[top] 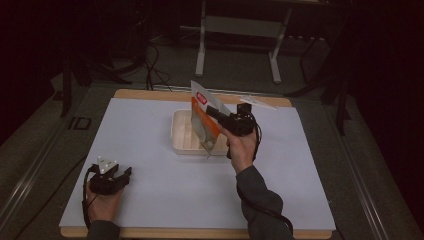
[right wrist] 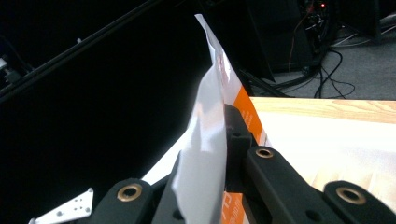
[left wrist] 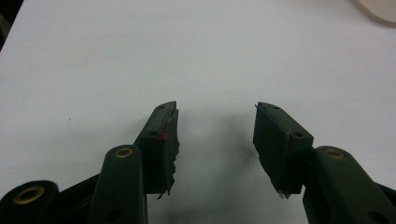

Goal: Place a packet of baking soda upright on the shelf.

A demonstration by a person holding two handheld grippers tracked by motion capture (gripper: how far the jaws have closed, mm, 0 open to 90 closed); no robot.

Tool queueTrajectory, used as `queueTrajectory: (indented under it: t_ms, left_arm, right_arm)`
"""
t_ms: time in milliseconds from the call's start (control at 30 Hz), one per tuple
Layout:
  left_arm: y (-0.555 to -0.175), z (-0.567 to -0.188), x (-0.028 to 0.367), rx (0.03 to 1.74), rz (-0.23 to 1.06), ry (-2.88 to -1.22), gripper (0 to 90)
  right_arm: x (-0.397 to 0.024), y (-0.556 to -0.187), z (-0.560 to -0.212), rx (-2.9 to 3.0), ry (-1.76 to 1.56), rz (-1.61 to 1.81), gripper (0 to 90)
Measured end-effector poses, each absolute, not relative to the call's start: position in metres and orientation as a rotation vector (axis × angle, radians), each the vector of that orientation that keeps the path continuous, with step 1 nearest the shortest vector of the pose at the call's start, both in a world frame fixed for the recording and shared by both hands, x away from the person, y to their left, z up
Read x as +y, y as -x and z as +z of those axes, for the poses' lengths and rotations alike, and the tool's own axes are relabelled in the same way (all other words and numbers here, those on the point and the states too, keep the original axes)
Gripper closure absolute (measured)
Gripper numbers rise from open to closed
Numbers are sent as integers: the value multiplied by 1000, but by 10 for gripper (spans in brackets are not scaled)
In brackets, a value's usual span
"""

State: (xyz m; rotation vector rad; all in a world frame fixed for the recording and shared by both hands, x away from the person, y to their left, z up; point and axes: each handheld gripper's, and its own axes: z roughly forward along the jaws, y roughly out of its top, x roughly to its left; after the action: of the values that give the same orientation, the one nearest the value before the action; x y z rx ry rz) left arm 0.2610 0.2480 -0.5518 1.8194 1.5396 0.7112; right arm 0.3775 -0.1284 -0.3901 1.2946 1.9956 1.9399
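Right gripper [top: 216, 116] pinches orange-and-white foil pouch [top: 204, 120], upright above shallow cream plastic tray [top: 182, 141] mid-bench; pouch likely not yet placed. Left gripper [left wrist: 215, 140] spread, idle near bench's front-left corner.

1. My high view looks forward and down from above my side of the table [top: 150, 150], far enough back to take in its whole white top and the dark floor beyond.
2. My left gripper view rides low and close, facing along its jaws over bare white surface.
3. My right gripper view sits higher, tilted across the table's wooden far edge toward the floor cables [right wrist: 327, 79].
4. All three share the white tabletop.
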Motion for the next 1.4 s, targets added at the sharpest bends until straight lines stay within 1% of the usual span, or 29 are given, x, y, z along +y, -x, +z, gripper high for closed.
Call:
queueTrajectory:
  t_ms: [633,1400]
  left_arm:
    - [-261,-552,245,1533,741,-1836,496]
    - [-261,-552,246,1531,738,-1827,494]
  right_arm:
    - [-116,-387,-394,1885,-1398,1945,900]
    - [-99,-393,-398,1744,-1483,1987,900]
